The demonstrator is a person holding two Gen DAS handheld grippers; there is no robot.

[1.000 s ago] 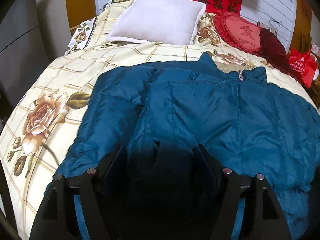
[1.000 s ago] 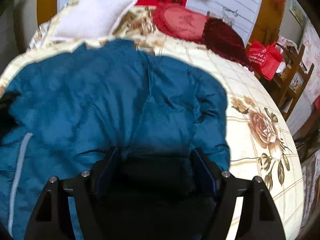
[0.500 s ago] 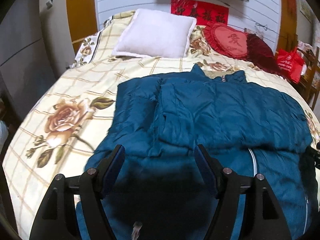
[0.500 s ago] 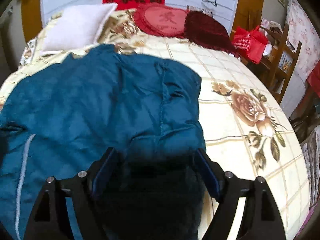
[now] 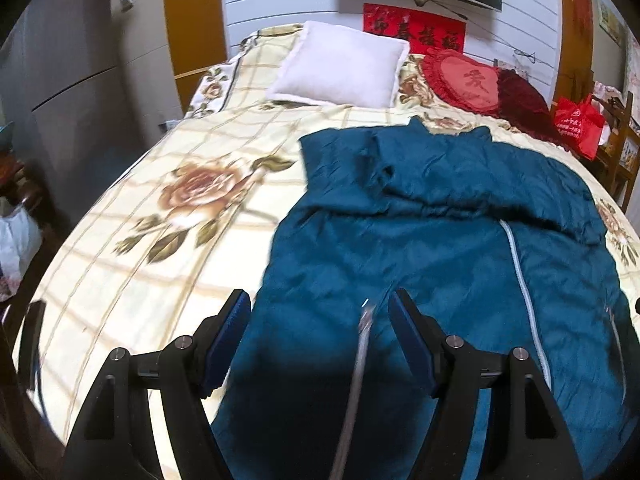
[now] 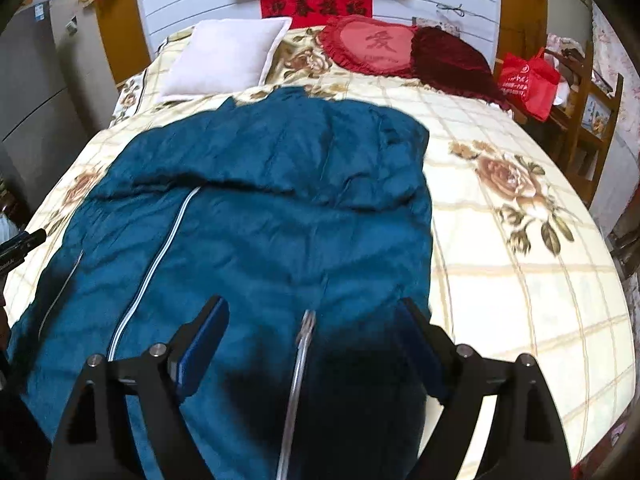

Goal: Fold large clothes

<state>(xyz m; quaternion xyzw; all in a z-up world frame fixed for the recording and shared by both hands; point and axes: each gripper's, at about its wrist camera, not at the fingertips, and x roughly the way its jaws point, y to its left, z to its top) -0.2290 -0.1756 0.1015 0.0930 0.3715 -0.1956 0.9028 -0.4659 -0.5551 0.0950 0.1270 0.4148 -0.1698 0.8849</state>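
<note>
Jacket spread below both tools—jaws apart.

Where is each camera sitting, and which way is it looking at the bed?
Left wrist view: sits on the left gripper, looks forward and down over the blue jacket toward the white pillow; shows its own two fingers, standing open.
Right wrist view: sits on the right gripper, looks the same way over the jacket's other side; its jaws have just been opening, nothing gripped; the other gripper's tip peeks in at the left edge.
Both share: jacket, pillow, red heart cushion, flowered bedspread.
</note>
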